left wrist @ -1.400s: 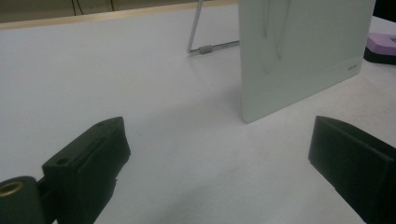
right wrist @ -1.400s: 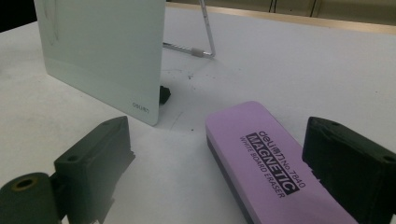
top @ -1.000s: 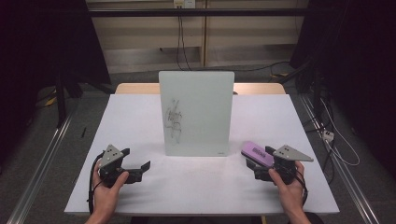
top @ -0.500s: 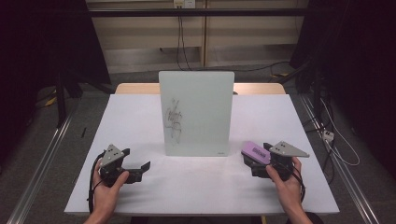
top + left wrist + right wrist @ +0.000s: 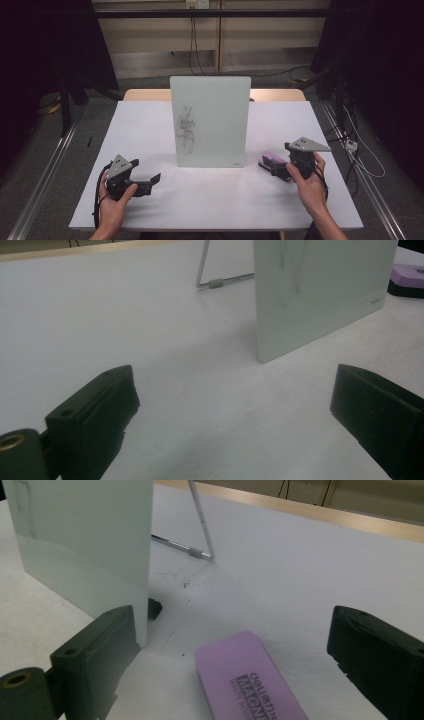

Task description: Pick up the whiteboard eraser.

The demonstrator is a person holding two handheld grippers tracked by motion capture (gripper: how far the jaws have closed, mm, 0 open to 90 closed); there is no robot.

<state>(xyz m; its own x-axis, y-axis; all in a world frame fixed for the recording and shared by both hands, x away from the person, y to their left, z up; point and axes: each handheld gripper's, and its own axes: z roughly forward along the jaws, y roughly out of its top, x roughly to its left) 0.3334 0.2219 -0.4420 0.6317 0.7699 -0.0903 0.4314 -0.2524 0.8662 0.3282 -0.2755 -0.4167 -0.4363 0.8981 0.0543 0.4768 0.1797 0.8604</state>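
Note:
A white board (image 5: 210,120) with faint black scribbles stands upright at the middle of the white table (image 5: 210,205). A purple eraser (image 5: 272,160) lies flat on the table off the board's right lower corner. My right gripper (image 5: 281,169) sits just right of it and has just been opening. In the right gripper view the eraser (image 5: 245,680) lies low between the wide-apart jaws of the right gripper (image 5: 232,615), with neither pad touching it. My left gripper (image 5: 152,181) rests near the table's front left, open, with bare table between its jaws (image 5: 233,377).
A wire stand (image 5: 200,530) props the board (image 5: 85,545) from behind. A small black piece (image 5: 155,607) sits at the board's lower corner. The left gripper view also shows the board (image 5: 320,290) and the eraser (image 5: 407,277) beyond it. Dark floor and rails flank the table.
My right hand has lifted a little and drawn slightly back from the eraser, which stays where it lay. The left hand and the board have not moved.

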